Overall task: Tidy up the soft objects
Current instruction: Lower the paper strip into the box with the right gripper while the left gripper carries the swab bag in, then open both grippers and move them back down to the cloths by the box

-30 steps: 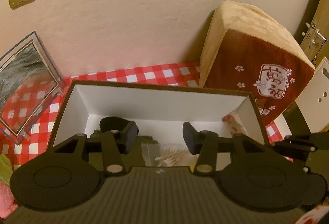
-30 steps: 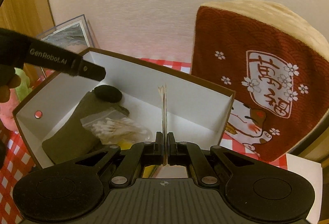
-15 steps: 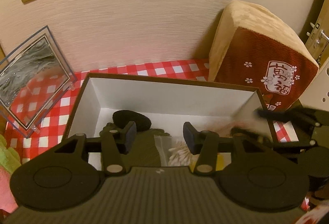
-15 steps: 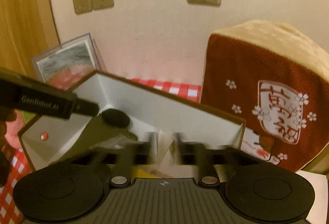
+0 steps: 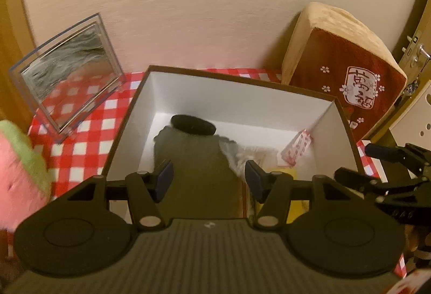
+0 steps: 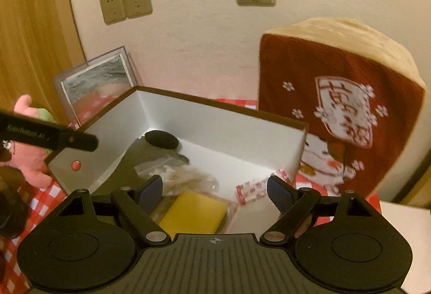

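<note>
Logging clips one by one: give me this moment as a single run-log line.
stage: packet dropped in box | left claw: open, empty | right claw: just opened, empty | packet: in box | plush: outside

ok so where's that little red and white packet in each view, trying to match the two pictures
Left wrist view: the red and white packet leans in the far right corner of the box, right of centre.
Right wrist view: the packet lies on the box floor, low and right of centre, by the right wall.
Shared landmark: the black pad near the back wall.
</note>
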Tool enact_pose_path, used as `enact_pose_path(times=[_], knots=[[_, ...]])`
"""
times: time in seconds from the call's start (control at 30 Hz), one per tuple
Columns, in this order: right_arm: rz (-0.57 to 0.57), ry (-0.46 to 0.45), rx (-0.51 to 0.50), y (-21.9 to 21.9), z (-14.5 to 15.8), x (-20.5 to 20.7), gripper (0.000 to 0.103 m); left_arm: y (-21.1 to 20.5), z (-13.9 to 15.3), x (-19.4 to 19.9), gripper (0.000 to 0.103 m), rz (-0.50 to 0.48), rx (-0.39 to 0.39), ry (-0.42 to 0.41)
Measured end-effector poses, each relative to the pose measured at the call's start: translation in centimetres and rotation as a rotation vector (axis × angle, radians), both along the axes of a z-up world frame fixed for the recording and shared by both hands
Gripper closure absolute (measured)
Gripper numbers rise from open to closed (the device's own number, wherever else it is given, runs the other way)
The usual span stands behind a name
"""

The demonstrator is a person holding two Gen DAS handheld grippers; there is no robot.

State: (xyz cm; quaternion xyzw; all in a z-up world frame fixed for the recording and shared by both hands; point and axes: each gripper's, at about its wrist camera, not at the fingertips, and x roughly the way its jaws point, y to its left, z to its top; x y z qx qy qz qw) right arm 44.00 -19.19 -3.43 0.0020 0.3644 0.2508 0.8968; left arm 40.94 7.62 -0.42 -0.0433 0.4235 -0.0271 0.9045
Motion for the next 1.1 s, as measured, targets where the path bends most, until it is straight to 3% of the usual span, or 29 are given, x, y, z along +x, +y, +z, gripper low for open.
enact_pose_path(times=[0.53,1.1], knots=[[-0.059,0.030,0.082,-3.3,2.3,-8.1,0.019,2.5,1.1,-9.9,0.047,0.068,0.008,-0.021],[-0.017,0.155,0.069,-3.1,0.0,-16.1,0.019,3.3,-2.3,-19.0,0.048,0.127,-0.023,0.115]])
